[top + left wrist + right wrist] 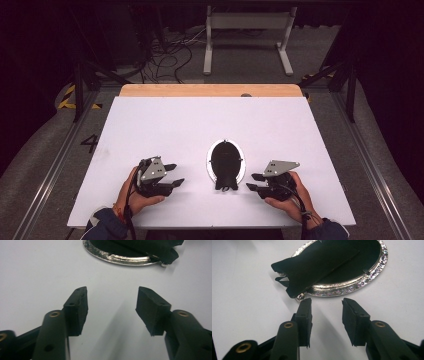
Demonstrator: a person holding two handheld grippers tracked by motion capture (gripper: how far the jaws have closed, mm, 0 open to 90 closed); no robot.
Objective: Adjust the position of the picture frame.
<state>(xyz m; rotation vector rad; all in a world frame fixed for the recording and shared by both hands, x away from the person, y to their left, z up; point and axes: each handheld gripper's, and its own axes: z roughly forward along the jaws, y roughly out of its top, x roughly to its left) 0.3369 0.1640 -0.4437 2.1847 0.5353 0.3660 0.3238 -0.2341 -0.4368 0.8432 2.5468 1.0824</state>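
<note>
— Where's the piece you're working on?

— The oval picture frame [226, 162] lies face down near the middle of the white table [150, 125], a little toward my edge. Its silver rim [352, 287] rings a black backing, and the black stand flap [317, 262] lies across the back, its end sticking out over the rim at six o'clock in the high view.

— What step are you on?

— I'd judge I'm between grips: both tools sit beside the frame, neither on it. The next move, as I read it, calls for one tool to pin the rim while the other catches the flap's free end, which lies thin and low on the backing, so I need a shallow approach.

— And the jaws?

— The left gripper [172, 175] rests at about eight o'clock from the frame, clear of it. Its jaws stand moderately wide apart, with bare table between the pads [77, 307]. The right gripper [256, 181] sits at about four o'clock, closer in. Its jaws are parted too, somewhat narrower, holding nothing; from the right gripper view its tips point at the rim just below the flap, near but apart.
</note>
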